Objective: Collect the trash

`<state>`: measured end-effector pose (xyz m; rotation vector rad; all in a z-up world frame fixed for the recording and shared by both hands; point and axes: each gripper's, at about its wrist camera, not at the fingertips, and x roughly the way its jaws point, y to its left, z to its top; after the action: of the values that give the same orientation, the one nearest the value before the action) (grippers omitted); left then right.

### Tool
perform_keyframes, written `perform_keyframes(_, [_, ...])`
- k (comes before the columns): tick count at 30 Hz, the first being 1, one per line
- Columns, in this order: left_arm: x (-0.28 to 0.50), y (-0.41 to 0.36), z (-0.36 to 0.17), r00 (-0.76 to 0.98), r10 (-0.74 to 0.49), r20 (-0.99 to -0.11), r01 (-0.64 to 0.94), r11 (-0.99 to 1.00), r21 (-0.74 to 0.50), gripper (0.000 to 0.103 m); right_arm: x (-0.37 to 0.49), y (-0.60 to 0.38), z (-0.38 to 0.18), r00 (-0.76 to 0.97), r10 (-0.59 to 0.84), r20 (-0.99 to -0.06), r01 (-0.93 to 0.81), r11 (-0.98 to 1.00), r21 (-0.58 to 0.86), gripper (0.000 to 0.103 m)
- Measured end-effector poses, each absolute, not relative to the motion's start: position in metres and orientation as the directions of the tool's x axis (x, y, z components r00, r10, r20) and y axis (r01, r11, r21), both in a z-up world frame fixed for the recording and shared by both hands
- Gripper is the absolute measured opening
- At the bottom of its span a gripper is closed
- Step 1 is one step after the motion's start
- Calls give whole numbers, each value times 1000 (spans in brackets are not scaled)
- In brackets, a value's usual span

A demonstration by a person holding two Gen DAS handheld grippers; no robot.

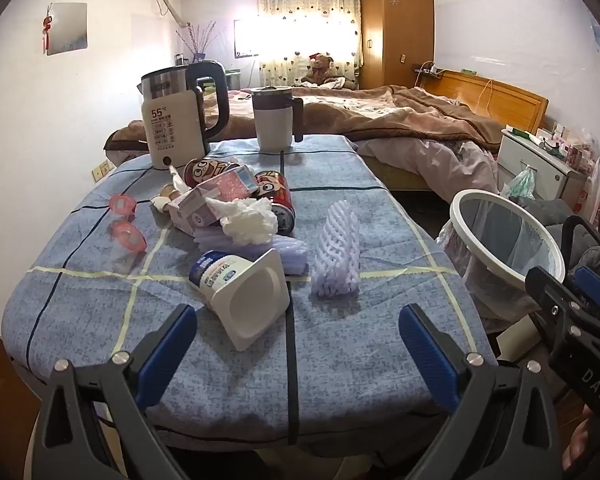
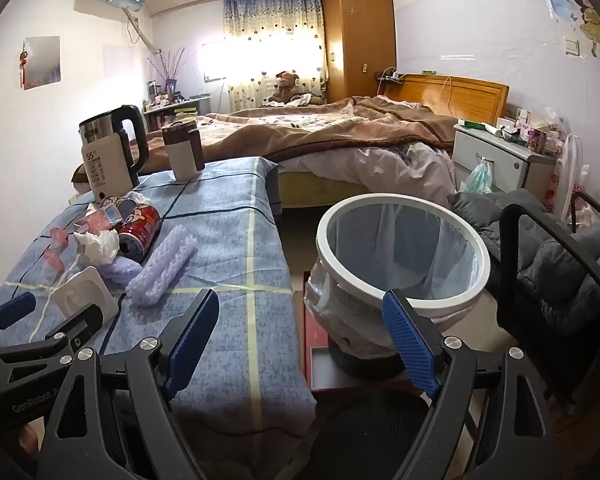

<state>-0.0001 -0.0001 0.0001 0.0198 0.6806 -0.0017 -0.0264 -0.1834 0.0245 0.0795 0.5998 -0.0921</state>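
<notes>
Nearest the cameras, the left gripper (image 1: 298, 340) is seen spread wide over the near edge of the counter (image 1: 364, 364), with nothing between its blue pads, and the right gripper (image 2: 300, 344) is likewise held wide and empty, above the gap between the counter and the trash bin (image 2: 400, 298). Just beyond the left gripper a white yogurt cup (image 1: 244, 296) is lying on its side, and to its right a purple foam fruit net (image 1: 338, 256) is laid flat. Farther in, crumpled tissue (image 1: 252, 220), a pink carton (image 1: 216, 196) and red cans (image 1: 278, 196) are heaped together, with two pink lids (image 1: 126, 224) to the left. At the far end an electric kettle (image 1: 176, 120) and a lidded mug (image 1: 274, 120) are stood. The lined, white-rimmed trash bin is set on the floor right of the counter, and a bed (image 1: 380, 120) is seen beyond.
</notes>
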Motion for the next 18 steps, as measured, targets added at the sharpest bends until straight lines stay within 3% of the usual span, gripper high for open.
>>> perform_keyframes(18, [-2, 2, 6, 777, 9, -629, 0, 1000, 15, 102, -27, -183, 26, 820, -60, -569, 107, 993, 49, 84])
